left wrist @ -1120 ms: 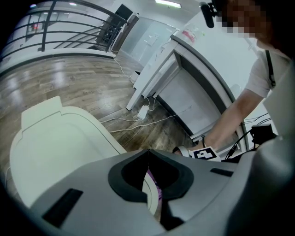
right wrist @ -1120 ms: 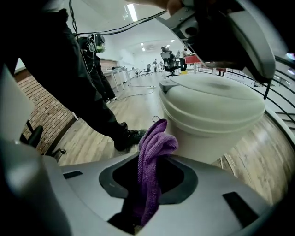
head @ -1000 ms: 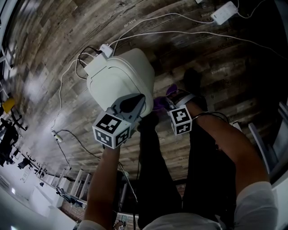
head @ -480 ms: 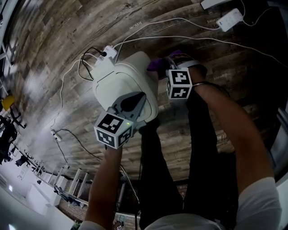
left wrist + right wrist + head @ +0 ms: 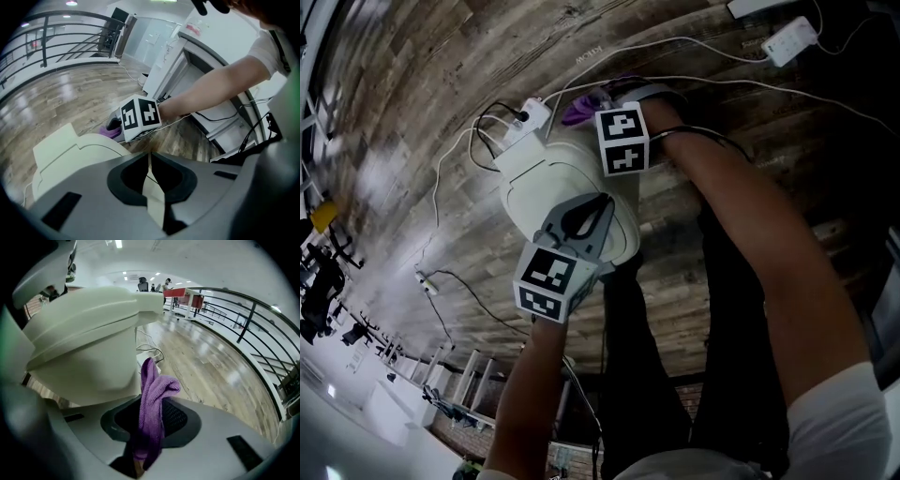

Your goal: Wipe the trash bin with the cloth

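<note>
- Wood-plank flooring [image 5: 412, 94] runs under everything; the head view looks steeply down on it.
- Nearest the camera are the person's dark-trousered legs [image 5: 647, 375] and two bare forearms reaching down and away, the right forearm [image 5: 741, 206] stretched further than the left.
- Next comes the left gripper [image 5: 598, 204], its marker cube [image 5: 551, 281] turned up toward the camera. It lies over the near part of the trash bin's lid. In the left gripper view its jaws [image 5: 150, 173] are pressed together with pale lid surface showing past them; whether the tips touch the lid cannot be told.
- A cream trash bin [image 5: 553, 183] stands on the floor just ahead of the legs, its lid down. The same bin fills the lower left of the left gripper view [image 5: 70, 150] and the left half of the right gripper view [image 5: 89, 348].
- Beyond the bin's far side is the right gripper [image 5: 595, 98], cube [image 5: 622, 141] facing up. Its jaws [image 5: 150, 427] pinch a purple cloth [image 5: 152, 399], which stands up out of them in a folded bunch. The cloth's upper end sits just beside the bin's wall under the overhanging lid; contact is not clear. From above, the cloth [image 5: 579, 112] shows at the bin's far edge.
- Just beside the bin at its far left lies a white power block [image 5: 530, 117] with a black plug in it.
- White cables [image 5: 694, 42] trail across the floor to a second white adapter [image 5: 792, 39], well apart at the far right.
- Farthest off, a dark railing [image 5: 243, 319] borders the floor.
</note>
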`<act>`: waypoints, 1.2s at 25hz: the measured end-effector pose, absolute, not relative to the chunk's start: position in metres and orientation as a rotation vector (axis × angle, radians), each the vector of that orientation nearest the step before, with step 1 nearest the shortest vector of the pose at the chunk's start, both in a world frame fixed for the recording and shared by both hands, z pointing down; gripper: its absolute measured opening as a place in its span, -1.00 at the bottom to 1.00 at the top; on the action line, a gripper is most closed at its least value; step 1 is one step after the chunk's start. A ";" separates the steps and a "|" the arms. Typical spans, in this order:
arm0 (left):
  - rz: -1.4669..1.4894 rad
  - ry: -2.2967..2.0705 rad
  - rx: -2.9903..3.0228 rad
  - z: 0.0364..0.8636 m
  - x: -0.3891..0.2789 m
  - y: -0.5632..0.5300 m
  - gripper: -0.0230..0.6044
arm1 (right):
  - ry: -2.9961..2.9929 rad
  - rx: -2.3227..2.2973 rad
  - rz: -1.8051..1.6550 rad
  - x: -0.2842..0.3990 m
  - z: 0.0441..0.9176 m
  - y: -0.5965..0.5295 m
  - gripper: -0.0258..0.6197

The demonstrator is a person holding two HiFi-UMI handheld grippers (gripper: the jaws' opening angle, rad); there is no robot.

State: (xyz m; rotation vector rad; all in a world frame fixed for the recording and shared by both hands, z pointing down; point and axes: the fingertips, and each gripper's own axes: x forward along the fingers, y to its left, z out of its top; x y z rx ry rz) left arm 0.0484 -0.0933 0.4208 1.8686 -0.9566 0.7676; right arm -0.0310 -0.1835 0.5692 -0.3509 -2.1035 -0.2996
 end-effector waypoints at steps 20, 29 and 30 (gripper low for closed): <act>0.771 -0.950 1.859 0.414 0.046 -0.103 -0.91 | -2.137 -0.470 -0.250 0.000 0.581 -0.123 -0.58; 0.676 -0.962 1.914 0.403 0.046 -0.110 -0.91 | -2.147 -0.422 -0.146 0.034 0.586 -0.082 -0.58; 0.671 -0.963 1.911 0.404 0.046 -0.111 -0.91 | -2.151 -0.412 -0.130 0.038 0.585 -0.077 -0.58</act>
